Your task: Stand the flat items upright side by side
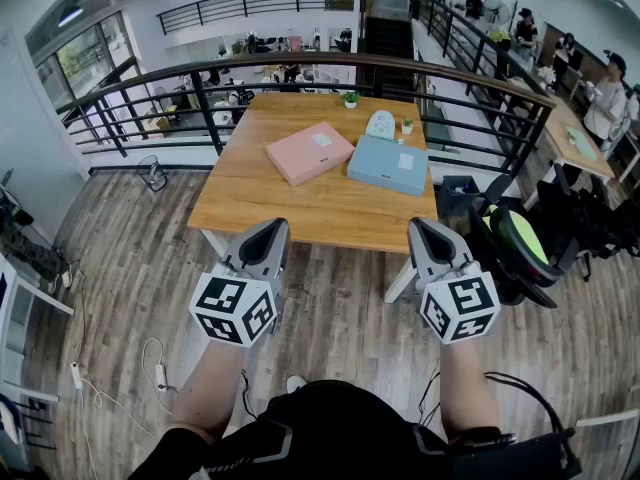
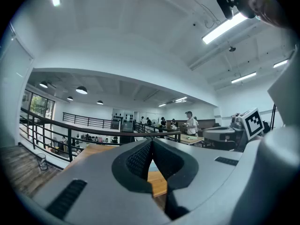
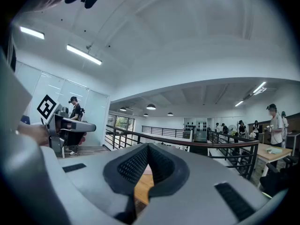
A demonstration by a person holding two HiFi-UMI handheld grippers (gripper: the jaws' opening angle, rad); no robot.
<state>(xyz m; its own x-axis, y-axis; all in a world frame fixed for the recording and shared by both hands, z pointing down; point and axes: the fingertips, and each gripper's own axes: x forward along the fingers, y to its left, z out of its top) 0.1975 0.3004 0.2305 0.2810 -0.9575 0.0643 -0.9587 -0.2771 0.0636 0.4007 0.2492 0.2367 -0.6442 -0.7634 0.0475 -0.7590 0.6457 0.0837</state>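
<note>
Two boxes lie flat toward the far side of the worktop (image 1: 300,218), pink box (image 1: 310,152) left, blue box (image 1: 388,164) right, just beside each other. Left gripper (image 1: 268,230) and right gripper (image 1: 424,230) hover by the near edge, jaws closed, empty. Nothing stands yet; the next move, as I judge it, is to reach forward, open, and tip one box up.

Bright ceiling strip lights, sharp focus, fisheye-warped dark corners

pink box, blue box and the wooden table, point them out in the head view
pink box (image 1: 310,152), head view, middle of its top face
blue box (image 1: 388,164), head view, middle of its top face
wooden table (image 1: 300,213), head view, bare top near the front edge
</note>
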